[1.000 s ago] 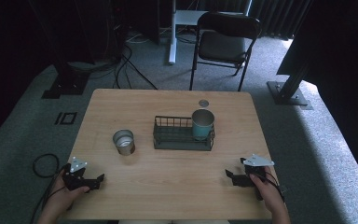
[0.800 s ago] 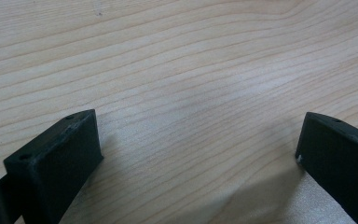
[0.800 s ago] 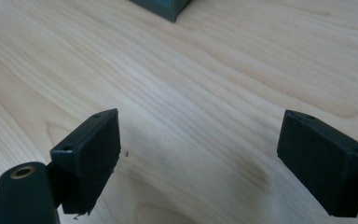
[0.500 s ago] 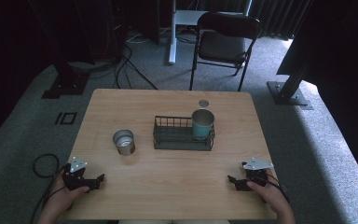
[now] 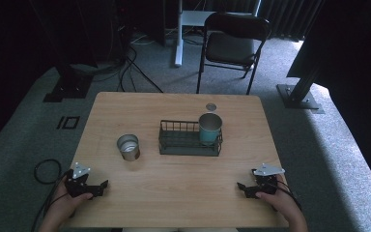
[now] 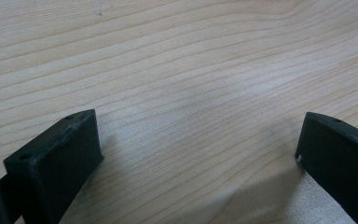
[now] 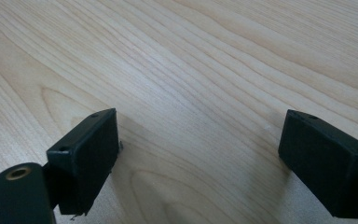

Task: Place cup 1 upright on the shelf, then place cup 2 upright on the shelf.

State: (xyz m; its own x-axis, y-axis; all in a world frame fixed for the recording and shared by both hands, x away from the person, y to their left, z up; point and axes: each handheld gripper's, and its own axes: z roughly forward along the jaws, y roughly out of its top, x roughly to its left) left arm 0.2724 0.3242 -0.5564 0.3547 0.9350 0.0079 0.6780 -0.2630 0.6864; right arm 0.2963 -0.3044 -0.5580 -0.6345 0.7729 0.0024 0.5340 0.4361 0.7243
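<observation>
Both grippers, left (image 5: 100, 186) and right (image 5: 244, 188), sit wide open and empty near the table (image 5: 183, 193) edge. Looks like the start: the cup (image 5: 128, 147) stands left of the rack (image 5: 188, 144), so left reaches forward next.

No readable text, no labels, no numbers on anything shown
</observation>
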